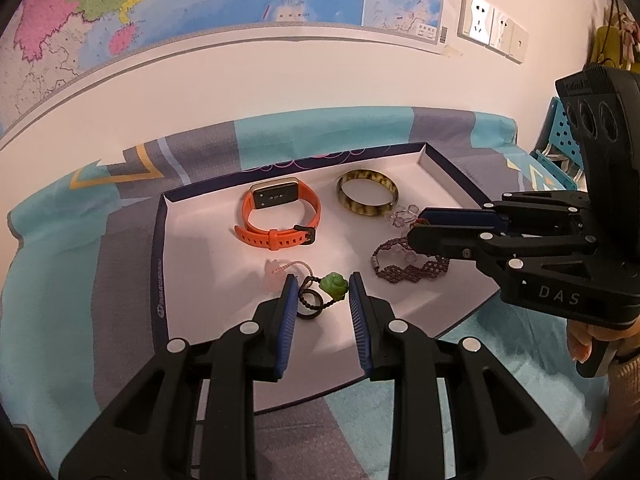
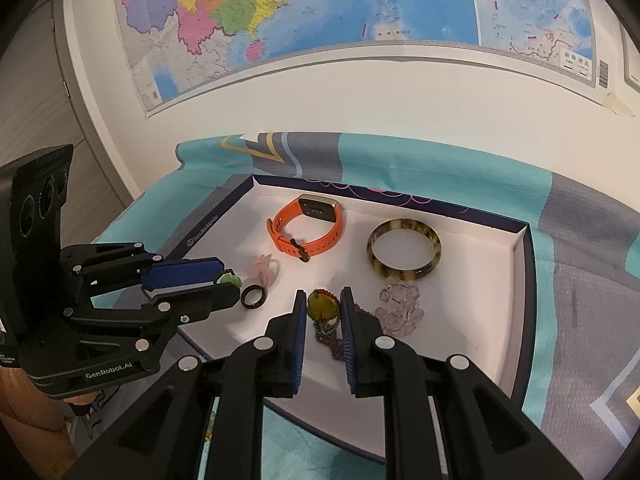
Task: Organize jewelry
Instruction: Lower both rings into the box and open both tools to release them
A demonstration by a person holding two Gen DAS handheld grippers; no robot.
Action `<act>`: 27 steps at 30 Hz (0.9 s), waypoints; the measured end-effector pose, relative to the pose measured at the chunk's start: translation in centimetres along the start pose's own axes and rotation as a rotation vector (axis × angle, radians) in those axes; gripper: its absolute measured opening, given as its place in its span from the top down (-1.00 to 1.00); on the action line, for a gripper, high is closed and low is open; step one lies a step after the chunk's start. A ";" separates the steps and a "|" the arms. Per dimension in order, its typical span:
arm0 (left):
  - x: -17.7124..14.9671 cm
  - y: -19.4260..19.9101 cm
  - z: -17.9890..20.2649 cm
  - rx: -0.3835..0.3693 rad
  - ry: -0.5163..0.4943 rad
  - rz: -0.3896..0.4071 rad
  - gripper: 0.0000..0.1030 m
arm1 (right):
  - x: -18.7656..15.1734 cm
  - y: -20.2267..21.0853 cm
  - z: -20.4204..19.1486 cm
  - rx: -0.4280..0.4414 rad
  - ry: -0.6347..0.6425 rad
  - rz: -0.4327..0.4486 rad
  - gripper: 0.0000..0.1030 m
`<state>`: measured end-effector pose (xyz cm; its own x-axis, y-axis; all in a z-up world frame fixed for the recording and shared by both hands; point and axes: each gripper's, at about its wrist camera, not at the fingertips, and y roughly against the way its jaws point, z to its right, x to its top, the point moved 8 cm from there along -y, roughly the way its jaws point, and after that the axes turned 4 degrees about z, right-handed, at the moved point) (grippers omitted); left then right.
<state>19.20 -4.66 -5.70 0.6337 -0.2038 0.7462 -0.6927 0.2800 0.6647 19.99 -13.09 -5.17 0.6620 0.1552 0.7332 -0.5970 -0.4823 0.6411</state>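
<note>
A white tray (image 1: 200, 320) holds the jewelry. My left gripper (image 1: 323, 280) is shut on a green carved pendant (image 1: 335, 286) and its dark cord, low over the tray's near left part. A black ring (image 1: 310, 304) lies just under the tips. In the right wrist view the left gripper (image 2: 234, 284) comes in from the left with the green pendant (image 2: 230, 279) at its tips. My right gripper (image 2: 323, 294) is shut on a round amber pendant (image 2: 322, 308) whose beaded cord (image 2: 326, 330) hangs below. The right gripper (image 1: 414, 228) hovers above a purple beaded bracelet (image 1: 404, 268).
An orange watch (image 1: 280, 216), a tortoiseshell bangle (image 1: 368, 196), a pink pendant (image 1: 276, 276) and a clear crystal bracelet (image 2: 400, 312) lie in the tray. A teal and grey cloth (image 1: 60, 280) covers the surface. The wall with a map (image 1: 160, 8) stands close behind.
</note>
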 end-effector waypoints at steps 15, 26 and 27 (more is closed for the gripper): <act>0.2 -1.5 -0.5 0.026 0.007 -0.026 0.49 | 0.1 -1.6 0.5 -0.022 0.001 -0.028 0.71; 0.0 -2.6 -0.7 0.037 0.012 -0.048 0.49 | 0.0 -2.7 0.8 -0.028 -0.003 -0.051 0.71; 0.0 -2.7 -0.7 0.038 0.012 -0.051 0.49 | 0.0 -2.8 0.9 -0.031 -0.003 -0.053 0.71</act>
<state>21.33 -4.74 -7.51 0.6721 -0.2059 0.7112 -0.6721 0.2334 0.7027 22.03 -12.47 -7.18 0.6947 0.1773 0.6971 -0.5745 -0.4464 0.6861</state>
